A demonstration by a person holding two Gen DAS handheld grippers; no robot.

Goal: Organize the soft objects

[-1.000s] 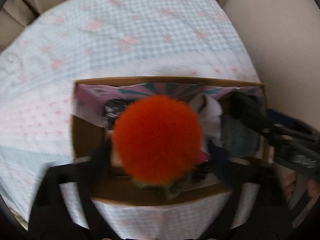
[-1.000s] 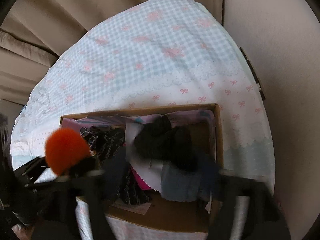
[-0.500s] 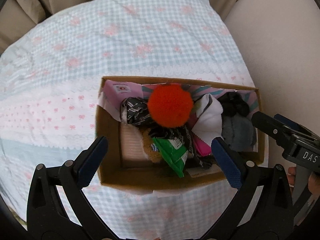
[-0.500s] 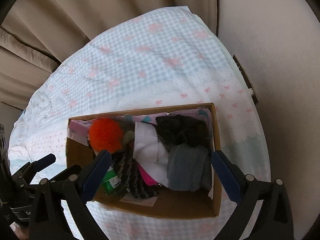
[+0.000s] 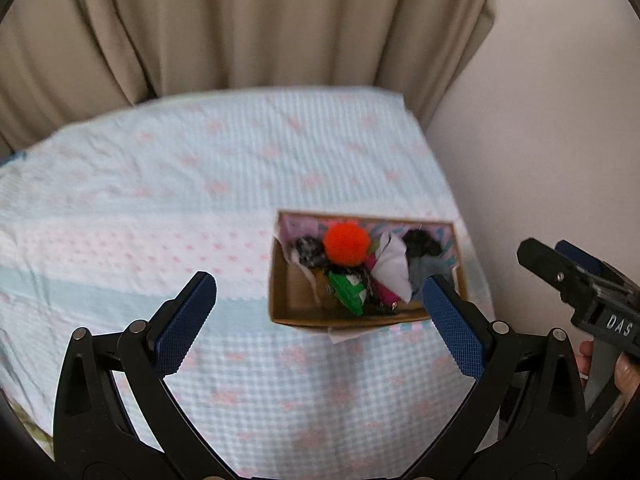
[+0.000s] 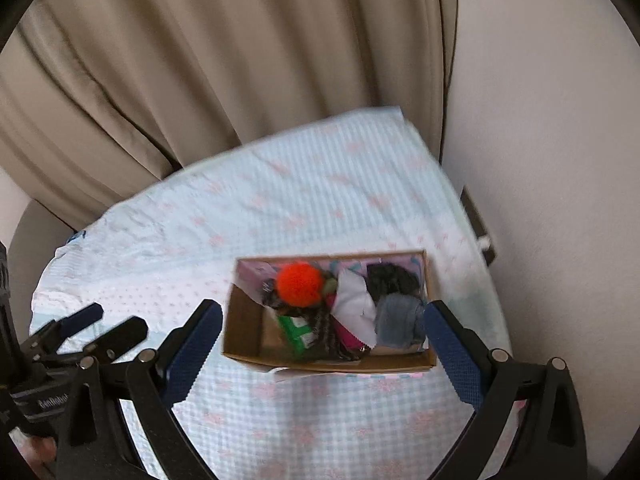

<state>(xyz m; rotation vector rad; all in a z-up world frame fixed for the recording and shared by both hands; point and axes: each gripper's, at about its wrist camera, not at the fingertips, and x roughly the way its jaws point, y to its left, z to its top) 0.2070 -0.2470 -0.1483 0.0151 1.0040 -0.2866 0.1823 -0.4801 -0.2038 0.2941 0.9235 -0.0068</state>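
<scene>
Beige curtains (image 5: 240, 20) hang behind a bed (image 5: 160, 200) covered in a pale blue checked spread with pink bows. A cardboard box (image 6: 244, 320) sits near the bed's right edge, toward its front. Inside the box lie a white cloth (image 6: 352, 296), a grey cloth (image 6: 398, 318), a dark bundle (image 6: 390, 278), a green packet (image 6: 298, 330) and, on top at the back left, an orange pompom (image 6: 300, 283). The left tool (image 5: 316, 314) and the right tool (image 6: 322, 334) are both spread wide, holding nothing, above the bed in front of the box.
</scene>
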